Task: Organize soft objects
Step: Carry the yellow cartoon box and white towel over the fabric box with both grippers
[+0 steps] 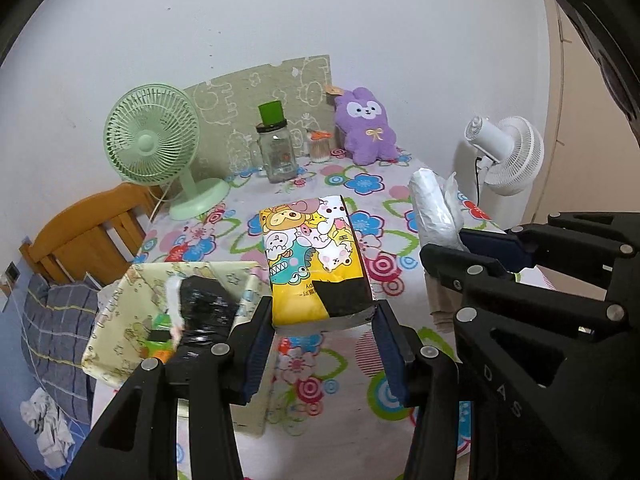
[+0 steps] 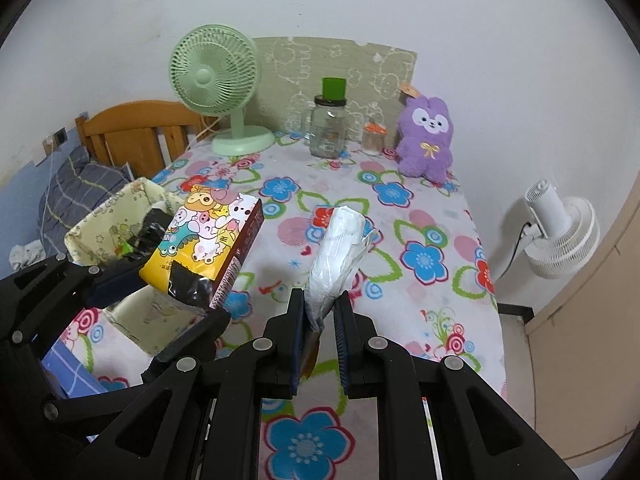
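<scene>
Left gripper (image 1: 323, 320): we have it raised above the table, jaws clamped on the near end of the yellow cartoon tissue pack (image 1: 314, 256).
Right gripper (image 2: 320, 312): we hold it to the left one's right, jaws pinched narrow on a white plastic-wrapped pack (image 2: 338, 256) (standing upright between the pads).

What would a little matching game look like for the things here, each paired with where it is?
Things:
1. cartoon tissue pack
2. white plastic-wrapped pack
3. purple plush bunny
4. green fan

Places:
a. back of the table, right of the glass jar
b. between the right gripper's fingers
c. back left corner of the table
d. between the left gripper's fingers, beside the fabric basket

Pairs: 1-d, 2-b, 3-a, 4-c
</scene>
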The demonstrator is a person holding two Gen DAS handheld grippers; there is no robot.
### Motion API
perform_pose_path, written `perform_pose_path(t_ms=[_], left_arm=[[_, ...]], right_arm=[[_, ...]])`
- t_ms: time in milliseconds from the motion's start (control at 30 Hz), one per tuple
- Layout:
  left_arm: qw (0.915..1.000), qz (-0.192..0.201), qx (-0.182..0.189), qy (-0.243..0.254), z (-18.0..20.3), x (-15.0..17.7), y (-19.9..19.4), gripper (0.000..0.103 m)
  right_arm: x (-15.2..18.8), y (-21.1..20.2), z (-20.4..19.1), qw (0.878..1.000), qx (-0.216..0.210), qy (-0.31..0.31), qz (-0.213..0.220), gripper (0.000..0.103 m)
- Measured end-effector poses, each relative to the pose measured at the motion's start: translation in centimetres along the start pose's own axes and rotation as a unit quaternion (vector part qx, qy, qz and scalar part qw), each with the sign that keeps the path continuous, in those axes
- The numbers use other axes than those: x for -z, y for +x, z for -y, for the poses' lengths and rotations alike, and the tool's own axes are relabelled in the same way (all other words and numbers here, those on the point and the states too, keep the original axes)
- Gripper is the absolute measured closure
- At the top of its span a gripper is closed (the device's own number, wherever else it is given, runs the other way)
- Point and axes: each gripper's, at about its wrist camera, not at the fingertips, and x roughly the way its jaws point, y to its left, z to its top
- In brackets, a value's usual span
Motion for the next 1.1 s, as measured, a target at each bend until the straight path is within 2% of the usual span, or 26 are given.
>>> perform_pose_path(t_ms=[433, 733, 867, 1100], left_arm=[[0.9995, 0.008, -0.027, -0.015, -4.6, 0.0, -0.2, 0.053], [0.9981, -0.008, -0.053, -0.03, -8.0, 1.4, 0.9, 0.052], [0.997, -0.031, -0.064, -0.03, -9.1, 2.1, 1.8, 0.052], [0.9951, -0.04, -0.078, -0.044, -11.1, 2.6, 2.3, 0.052]], right_arm=[[-2.6, 0.6, -4.2, 0.999, -0.04, -0.024, 0.011, 0.086], [-3.4, 2.7, -7.7, 0.996, -0.077, -0.043, -0.003, 0.086], [-3.7, 3.4, -8.9, 0.993, -0.104, -0.047, -0.004, 0.086], [-4.5, 4.4, -11.2, 0.99, -0.126, -0.066, -0.009, 0.086]])
